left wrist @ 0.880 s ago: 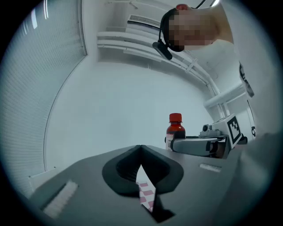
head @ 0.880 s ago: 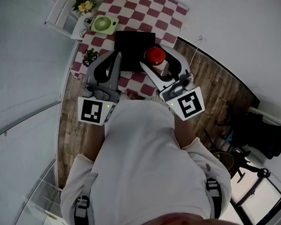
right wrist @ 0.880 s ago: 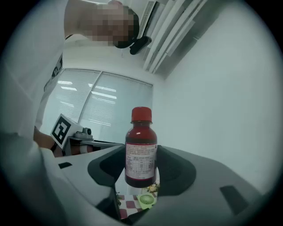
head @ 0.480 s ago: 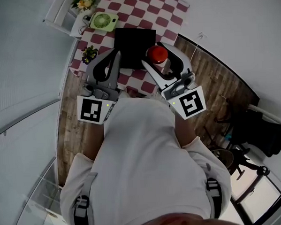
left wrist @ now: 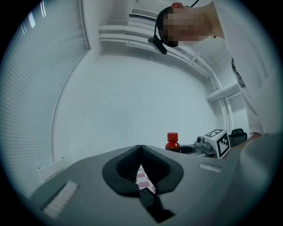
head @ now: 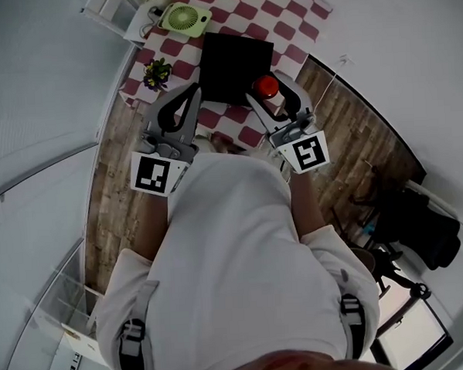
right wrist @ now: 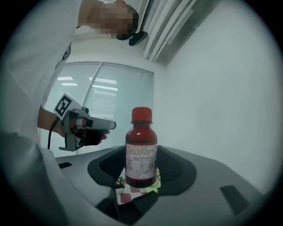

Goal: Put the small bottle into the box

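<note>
The small bottle [head: 267, 87], dark red with a red cap and a white label, hangs upright between the jaws of my right gripper [head: 268, 89], which is shut on its body [right wrist: 141, 150]. It hovers over the near right corner of the black box [head: 235, 68] on the red-and-white checked tablecloth [head: 285, 23]. My left gripper [head: 191, 88] hovers at the box's near left side with its jaws meeting at the tips and nothing between them [left wrist: 140, 146]. The left gripper view shows the bottle [left wrist: 172, 142] off to the right.
A green fan [head: 186, 19] and a small flower pot [head: 157, 72] stand on the table left of the box. A white shelf [head: 117, 4] is at the far left. Wooden floor surrounds the table, and dark furniture [head: 419, 225] stands to the right.
The right gripper with the bottle has dropped away from the head camera and looks smaller, still by the box's near right corner. The left gripper has kept its place beside the box.
</note>
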{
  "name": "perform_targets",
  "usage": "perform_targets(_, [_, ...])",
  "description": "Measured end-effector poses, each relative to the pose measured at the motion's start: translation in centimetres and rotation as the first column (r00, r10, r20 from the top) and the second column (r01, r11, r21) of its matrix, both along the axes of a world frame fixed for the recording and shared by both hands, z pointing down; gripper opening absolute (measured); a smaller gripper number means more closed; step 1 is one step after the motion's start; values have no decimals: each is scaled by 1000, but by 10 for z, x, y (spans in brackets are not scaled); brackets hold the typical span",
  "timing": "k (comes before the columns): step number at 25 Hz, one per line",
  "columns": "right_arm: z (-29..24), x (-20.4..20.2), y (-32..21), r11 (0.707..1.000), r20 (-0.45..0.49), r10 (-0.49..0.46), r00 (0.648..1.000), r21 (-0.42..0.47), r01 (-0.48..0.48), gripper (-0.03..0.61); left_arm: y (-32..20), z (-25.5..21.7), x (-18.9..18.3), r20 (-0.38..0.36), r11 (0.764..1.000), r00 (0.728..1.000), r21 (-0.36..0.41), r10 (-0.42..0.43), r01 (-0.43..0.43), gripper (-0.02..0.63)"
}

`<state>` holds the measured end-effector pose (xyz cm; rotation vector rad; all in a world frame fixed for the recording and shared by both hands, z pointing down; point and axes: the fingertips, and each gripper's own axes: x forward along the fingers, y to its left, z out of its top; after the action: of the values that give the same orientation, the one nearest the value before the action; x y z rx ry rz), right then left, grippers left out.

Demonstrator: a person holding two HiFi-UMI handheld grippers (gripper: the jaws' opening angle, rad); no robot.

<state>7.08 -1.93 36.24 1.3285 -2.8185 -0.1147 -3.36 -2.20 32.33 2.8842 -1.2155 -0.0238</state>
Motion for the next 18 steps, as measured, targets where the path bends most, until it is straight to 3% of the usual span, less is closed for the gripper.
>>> perform_targets(6, [70, -11, -16, 997, 49, -54, 997, -59, 57, 221, 4, 27, -15, 1, 997, 1000, -66, -28, 28, 0])
perform_targets(11, [145, -22, -32, 980, 28, -98, 995, -169, 102, 221, 10, 51, -30, 63, 994, 997, -100, -37, 44, 0])
perform_targets(15, [197, -32, -41, 955, -37, -147, 988, -265, 132, 222, 4, 62, -38, 63, 987, 995, -140, -76, 84, 0])
perform_targets(18, [232, -36, -43, 929, -148, -193, 970, -347, 132, 222, -1, 70, -42, 62, 985, 995, -146, -79, 87, 0])
